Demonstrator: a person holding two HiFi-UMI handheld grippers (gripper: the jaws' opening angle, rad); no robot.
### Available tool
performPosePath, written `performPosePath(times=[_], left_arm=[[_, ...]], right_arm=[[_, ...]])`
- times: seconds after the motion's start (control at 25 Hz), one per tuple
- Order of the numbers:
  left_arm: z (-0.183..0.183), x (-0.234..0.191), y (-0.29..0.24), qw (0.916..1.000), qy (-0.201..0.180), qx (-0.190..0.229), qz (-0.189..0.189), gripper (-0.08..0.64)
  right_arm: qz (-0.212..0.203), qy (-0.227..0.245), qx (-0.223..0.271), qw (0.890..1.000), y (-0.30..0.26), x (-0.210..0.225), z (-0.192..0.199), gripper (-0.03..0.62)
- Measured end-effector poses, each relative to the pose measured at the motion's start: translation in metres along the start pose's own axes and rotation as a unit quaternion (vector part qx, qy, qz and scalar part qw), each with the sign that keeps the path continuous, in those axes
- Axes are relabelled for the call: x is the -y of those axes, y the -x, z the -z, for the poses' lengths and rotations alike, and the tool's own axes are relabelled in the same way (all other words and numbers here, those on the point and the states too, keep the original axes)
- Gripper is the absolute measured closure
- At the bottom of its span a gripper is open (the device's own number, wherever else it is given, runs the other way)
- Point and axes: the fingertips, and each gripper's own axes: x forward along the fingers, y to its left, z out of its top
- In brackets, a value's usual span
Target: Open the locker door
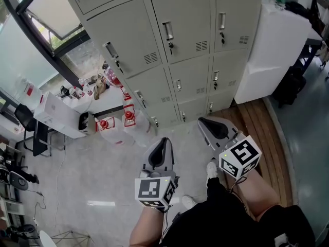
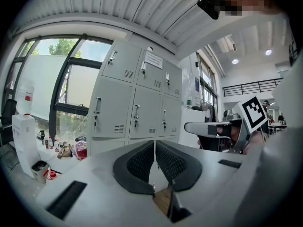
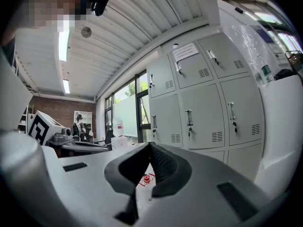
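A bank of grey metal lockers [image 1: 185,45] stands ahead, every door closed, each with a vertical handle [image 1: 168,31] and a key below it. The lockers also fill the left gripper view [image 2: 137,112] and the right gripper view [image 3: 203,108]. My left gripper [image 1: 163,140] hangs low above the floor, well short of the lockers, its jaws shut with nothing between them [image 2: 155,143]. My right gripper [image 1: 203,121] is beside it, slightly nearer the bottom row, shut and holding nothing as well [image 3: 150,145]. Neither touches a door.
A tall white cabinet [image 1: 277,50] stands right of the lockers on a strip of wooden floor [image 1: 262,127]. Water jugs with red caps [image 1: 128,120] and a white box [image 1: 56,117] sit left of the lockers below the window. My legs are under the grippers.
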Motion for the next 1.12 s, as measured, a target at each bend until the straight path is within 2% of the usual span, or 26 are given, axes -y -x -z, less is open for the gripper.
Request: performPosePath(times=[0.68, 1.12], left_arm=[[-0.008, -0.002, -0.131, 0.9996, -0.014, -0.018, -0.019, 0.535], [-0.038, 0.001, -0.205, 0.9987, -0.029, 0.001, -0.042, 0.535]], right_arm=[[-0.03, -0.011, 0.008, 0.999, -0.067, 0.117, -0.008, 0.538], [-0.049, -0.015, 0.01, 0.999, -0.089, 0.181, -0.02, 0.538]])
